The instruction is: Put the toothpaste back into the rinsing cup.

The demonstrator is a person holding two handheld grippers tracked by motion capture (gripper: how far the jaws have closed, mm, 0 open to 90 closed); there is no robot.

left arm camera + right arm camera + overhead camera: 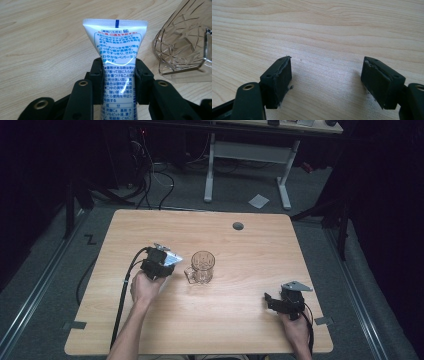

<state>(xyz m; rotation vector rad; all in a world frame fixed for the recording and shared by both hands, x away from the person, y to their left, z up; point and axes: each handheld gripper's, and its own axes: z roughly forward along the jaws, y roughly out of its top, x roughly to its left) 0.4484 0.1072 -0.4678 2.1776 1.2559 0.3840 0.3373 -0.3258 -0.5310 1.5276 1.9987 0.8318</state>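
Note:
A white toothpaste tube [117,50] with blue and red print stands up between the jaws of my left gripper [118,72], which is shut on it, crimped end pointing away from the camera. In the high view the left gripper [161,262] hovers just left of a clear cut-glass mug [201,267], and the tube [173,258] points toward it. The mug [185,47] lies close on the right in the left gripper view. My right gripper [327,77] is open above bare wood, nothing between its pads; in the high view the right gripper [270,301] sits near the table's front right.
The wooden table [240,320] has a round grey cable cap [238,226] near its far edge. Beyond it stand a white desk frame [247,155], cables and a sheet of paper [258,200] on the floor.

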